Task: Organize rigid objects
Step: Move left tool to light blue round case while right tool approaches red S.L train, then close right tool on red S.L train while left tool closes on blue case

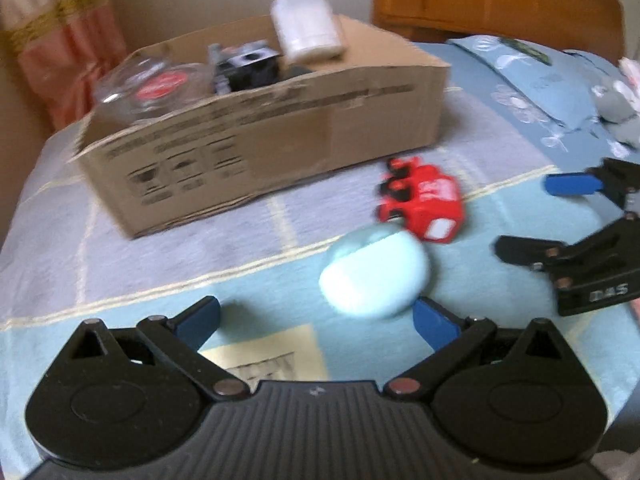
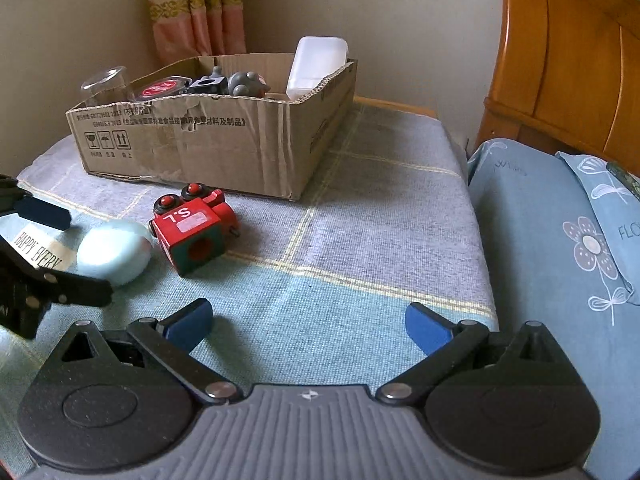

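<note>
A pale blue oval case [image 1: 374,272] lies on the checked bedspread [image 2: 360,240], near the bed's front edge; it sits just ahead of the left gripper [image 1: 316,320], closer to that gripper's right finger [image 1: 434,322], and nothing grips it; the left jaws stand wide apart and empty. Just beside the case, on its far side, a red toy vehicle [image 2: 192,228] lies tipped on its side, its black-and-red wheels pointing toward the cardboard box [image 2: 208,136]; whether the toy and the case touch cannot be told from either view. The box stands behind them, toward the far corner of the bed by the wall; inside it show a clear glass jar [image 2: 105,85] at the left end, a round red-topped tin [image 2: 160,88], a dark block [image 2: 210,85], a grey toy figure [image 2: 248,82] and a white plastic container [image 2: 316,66] leaning at the right end. The right gripper [image 2: 308,326] hovers over bare bedspread to the right of the toy, its blue-padded fingers [image 2: 426,330] spread wide, holding nothing. A blue flowered pillow [image 2: 560,240] lies along the bed's right edge beneath the wooden headboard [image 2: 568,60]; a pink curtain [image 2: 196,8] hangs in the corner behind the box.
</note>
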Tool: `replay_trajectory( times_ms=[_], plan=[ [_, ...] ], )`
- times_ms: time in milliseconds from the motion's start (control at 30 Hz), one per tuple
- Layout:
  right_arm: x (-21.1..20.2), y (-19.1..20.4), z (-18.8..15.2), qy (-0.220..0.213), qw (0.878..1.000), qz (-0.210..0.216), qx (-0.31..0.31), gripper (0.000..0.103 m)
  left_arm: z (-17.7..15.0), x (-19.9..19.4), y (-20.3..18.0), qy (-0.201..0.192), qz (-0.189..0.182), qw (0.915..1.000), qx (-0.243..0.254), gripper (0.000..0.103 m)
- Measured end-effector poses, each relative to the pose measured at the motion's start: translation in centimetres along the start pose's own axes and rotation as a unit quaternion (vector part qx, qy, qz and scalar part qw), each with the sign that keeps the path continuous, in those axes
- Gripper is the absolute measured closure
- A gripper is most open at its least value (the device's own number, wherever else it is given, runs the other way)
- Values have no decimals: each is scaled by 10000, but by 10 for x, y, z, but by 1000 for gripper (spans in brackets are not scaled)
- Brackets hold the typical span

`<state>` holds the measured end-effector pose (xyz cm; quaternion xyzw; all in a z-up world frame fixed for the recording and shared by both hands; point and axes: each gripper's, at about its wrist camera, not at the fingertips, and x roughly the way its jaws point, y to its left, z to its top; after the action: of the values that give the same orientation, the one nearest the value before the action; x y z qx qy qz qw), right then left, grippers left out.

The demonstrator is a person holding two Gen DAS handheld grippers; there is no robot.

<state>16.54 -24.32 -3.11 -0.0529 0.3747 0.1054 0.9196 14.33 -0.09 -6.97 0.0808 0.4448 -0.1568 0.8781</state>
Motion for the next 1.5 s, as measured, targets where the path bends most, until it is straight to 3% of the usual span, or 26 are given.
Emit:
replay_trajectory(
  times_ms=[300, 633, 900, 1067, 1167, 1367, 1500],
  plan=[
    [3, 13, 8, 175, 9990, 284, -291, 0, -11, -4, 33, -88, 341, 9977, -572, 1],
    [25, 44, 32, 144, 9878, 1014, -1170, 0, -12, -7, 35, -38, 255, 9987, -450, 1],
    [35, 50, 48, 88, 9689, 1234, -2141, 0, -12, -6, 35, -26, 193, 9992, -363, 1],
    [44, 43, 59, 152, 9651, 1266, -2288, 1, -11, -5, 35, -25, 176, 9992, -345, 1],
    [45, 38, 61, 206, 9653, 1469, -2148, 8, -10, -6, 35, -31, 171, 9993, -338, 1],
    [41, 46, 61, 231, 9608, 1739, -2147, 43, -9, -6, 32, -20, 139, 9995, -296, 1],
    [38, 47, 59, 269, 9663, 1601, -2000, 44, -8, -8, 22, -84, -8, 10000, 6, 1]
  ],
)
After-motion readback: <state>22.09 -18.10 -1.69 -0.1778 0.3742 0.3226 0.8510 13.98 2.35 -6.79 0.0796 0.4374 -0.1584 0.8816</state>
